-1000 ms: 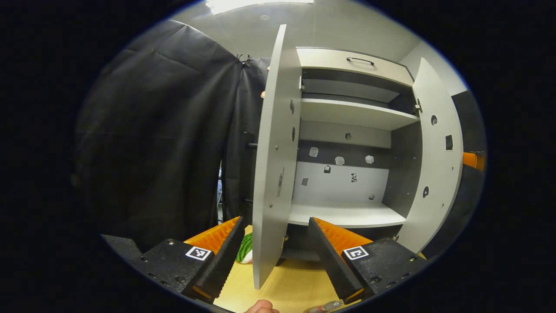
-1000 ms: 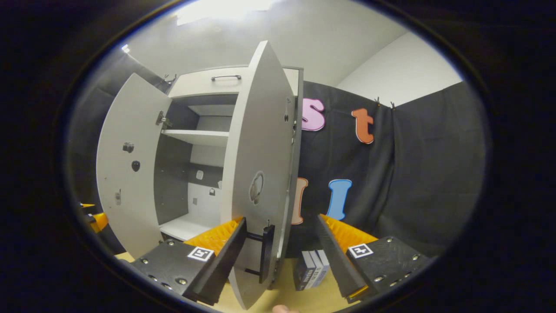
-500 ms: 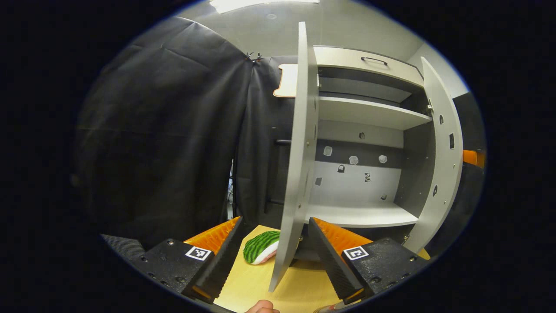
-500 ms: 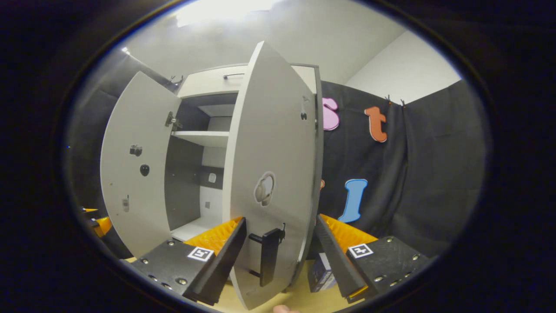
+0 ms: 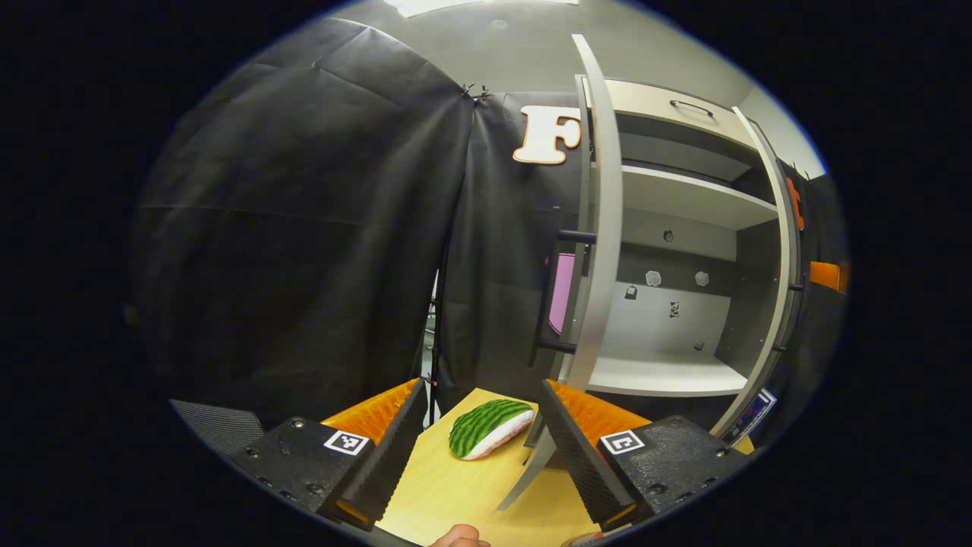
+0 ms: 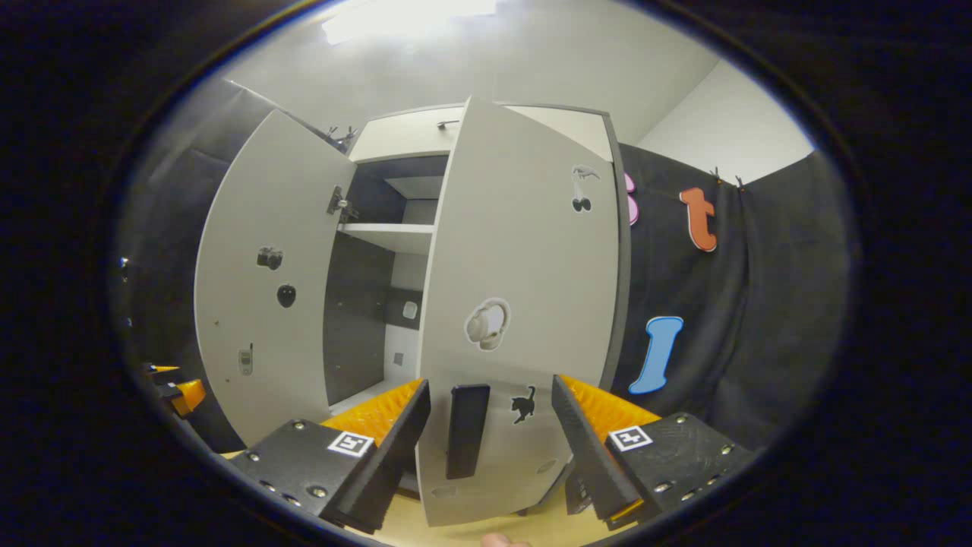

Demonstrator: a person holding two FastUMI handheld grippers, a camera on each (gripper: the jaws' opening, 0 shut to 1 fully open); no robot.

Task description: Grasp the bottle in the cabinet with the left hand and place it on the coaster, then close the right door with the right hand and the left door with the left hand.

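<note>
Mid-swing, right gripper (image 6: 490, 437) sat agape, its fingers straddling the right door (image 6: 524, 319) handle (image 6: 465, 430); best pushed flush and steadily, left gripper (image 5: 482, 437) agape beside left door (image 5: 600, 220)

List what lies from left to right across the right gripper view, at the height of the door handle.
Other claw → left door → cabinet interior → black handle on the right door → black cloth wall.
</note>
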